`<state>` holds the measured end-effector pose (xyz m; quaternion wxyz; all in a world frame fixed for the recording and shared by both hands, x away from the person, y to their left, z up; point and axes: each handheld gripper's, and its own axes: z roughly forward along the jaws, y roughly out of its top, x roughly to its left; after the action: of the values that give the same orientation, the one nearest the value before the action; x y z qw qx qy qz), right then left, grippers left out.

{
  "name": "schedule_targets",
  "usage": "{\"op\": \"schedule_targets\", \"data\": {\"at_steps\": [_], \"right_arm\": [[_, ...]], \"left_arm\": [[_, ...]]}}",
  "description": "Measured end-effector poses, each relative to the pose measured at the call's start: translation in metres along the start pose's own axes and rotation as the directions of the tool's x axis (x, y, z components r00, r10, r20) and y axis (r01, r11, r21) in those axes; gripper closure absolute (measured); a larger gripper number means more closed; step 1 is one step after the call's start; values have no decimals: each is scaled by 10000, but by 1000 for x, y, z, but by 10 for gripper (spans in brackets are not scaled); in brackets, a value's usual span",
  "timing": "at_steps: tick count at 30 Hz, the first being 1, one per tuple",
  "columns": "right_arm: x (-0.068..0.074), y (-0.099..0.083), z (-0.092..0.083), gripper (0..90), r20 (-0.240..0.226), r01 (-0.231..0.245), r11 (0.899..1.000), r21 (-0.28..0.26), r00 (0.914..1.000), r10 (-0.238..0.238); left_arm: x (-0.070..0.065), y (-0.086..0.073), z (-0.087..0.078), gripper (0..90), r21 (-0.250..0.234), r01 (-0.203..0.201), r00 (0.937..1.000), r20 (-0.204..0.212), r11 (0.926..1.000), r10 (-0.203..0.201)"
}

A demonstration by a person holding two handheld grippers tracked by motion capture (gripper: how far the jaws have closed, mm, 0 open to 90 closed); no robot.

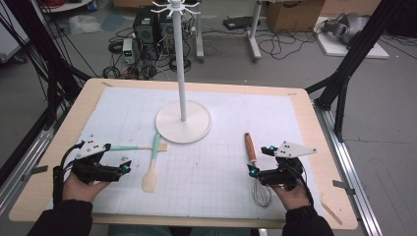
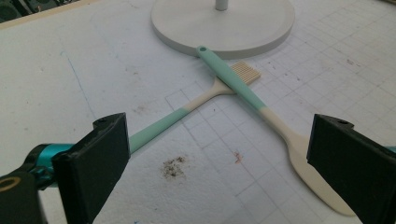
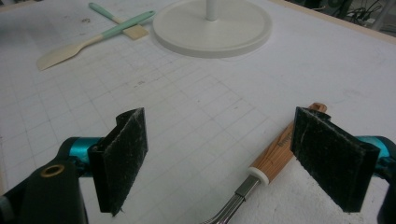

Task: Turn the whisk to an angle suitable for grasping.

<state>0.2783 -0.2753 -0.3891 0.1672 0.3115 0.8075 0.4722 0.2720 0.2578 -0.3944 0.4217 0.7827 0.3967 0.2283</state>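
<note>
**Utensils not yet on the stand: 3 of 3 on the table**

The hanging stand [image 1: 182, 123] stood at the middle of the white gridded mat [image 1: 221, 167], its hooks at the top bare as far as the high view showed. All 3 utensils lay flat on the mat. The mint-handled spatula [image 2: 261, 109] lay crossed over the mint-handled brush [image 2: 187, 112], touching it just in front of the stand's base. The wooden-handled whisk [image 3: 275, 151] lay well apart, at the person's right.

The left gripper [image 1: 125, 167] was held wide open near the brush handle, gripping nothing. The right gripper [image 1: 252, 171] was likewise wide open; the whisk handle lay between its jaws, apparently below them, but no contact was visible.

Assessment: no utensil lifted or hung. Work appeared at its opening stage, with the first grasps pending and all 3 hangings outstanding.
</note>
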Motion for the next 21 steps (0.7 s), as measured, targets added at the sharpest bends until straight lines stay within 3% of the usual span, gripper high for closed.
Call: {"op": "schedule_targets", "data": {"at_steps": [7, 12, 16, 17, 21], "right_arm": [[-2, 0, 0, 211, 51, -212, 9998, 54, 9998, 212], [-7, 2, -3, 284, 323, -618, 9980, 148, 9976, 613], [-12, 5, -4, 375, 303, -793, 9963, 318, 9965, 784], [-15, 8, -3, 449, 148, -881, 9949, 490, 9961, 875], [-23, 15, 1, 578, -89, -948, 9920, 833, 9954, 958]], "left_arm": [[-1, -1, 0, 67, 64, -93, 9999, 39, 9999, 93], [0, -1, 0, 69, 36, -14, 10000, 34, 10000, 14], [1, -1, -1, 70, 9, -4, 10000, -6, 10000, 4], [1, -1, -1, 70, 15, 0, 10000, -29, 10000, 0], [2, -1, -2, 71, -32, 7, 10000, -61, 10000, -7]]}}
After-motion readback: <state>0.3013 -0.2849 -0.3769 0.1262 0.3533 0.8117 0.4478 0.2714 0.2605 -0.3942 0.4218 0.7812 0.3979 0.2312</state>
